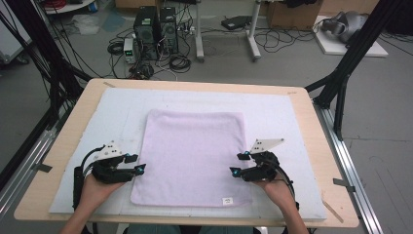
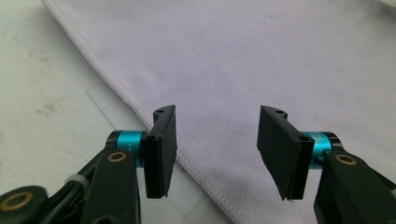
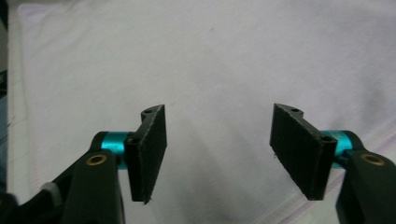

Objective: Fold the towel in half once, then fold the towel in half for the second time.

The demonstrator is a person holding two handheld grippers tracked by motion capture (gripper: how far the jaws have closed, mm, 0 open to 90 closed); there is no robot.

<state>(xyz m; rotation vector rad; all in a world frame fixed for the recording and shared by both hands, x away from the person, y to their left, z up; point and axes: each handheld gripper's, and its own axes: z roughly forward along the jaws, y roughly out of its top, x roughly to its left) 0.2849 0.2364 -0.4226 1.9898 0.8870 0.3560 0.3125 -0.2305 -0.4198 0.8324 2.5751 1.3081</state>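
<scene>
Pale lilac terry cloth formed the towel (image 1: 192, 156), which lay flat and squared near the middle of the white mat (image 1: 292, 112) covering the wooden table (image 1: 68, 141), with a small white label (image 1: 227, 200) at its near right corner. The left gripper (image 1: 137, 163) sat at the towel's left hem (image 2: 116, 88) and the right gripper (image 1: 238, 164) over its right edge, each pointing inward. Both sets of jaws stood apart with nothing between the pads, the towel lying beneath them unheld.
</scene>
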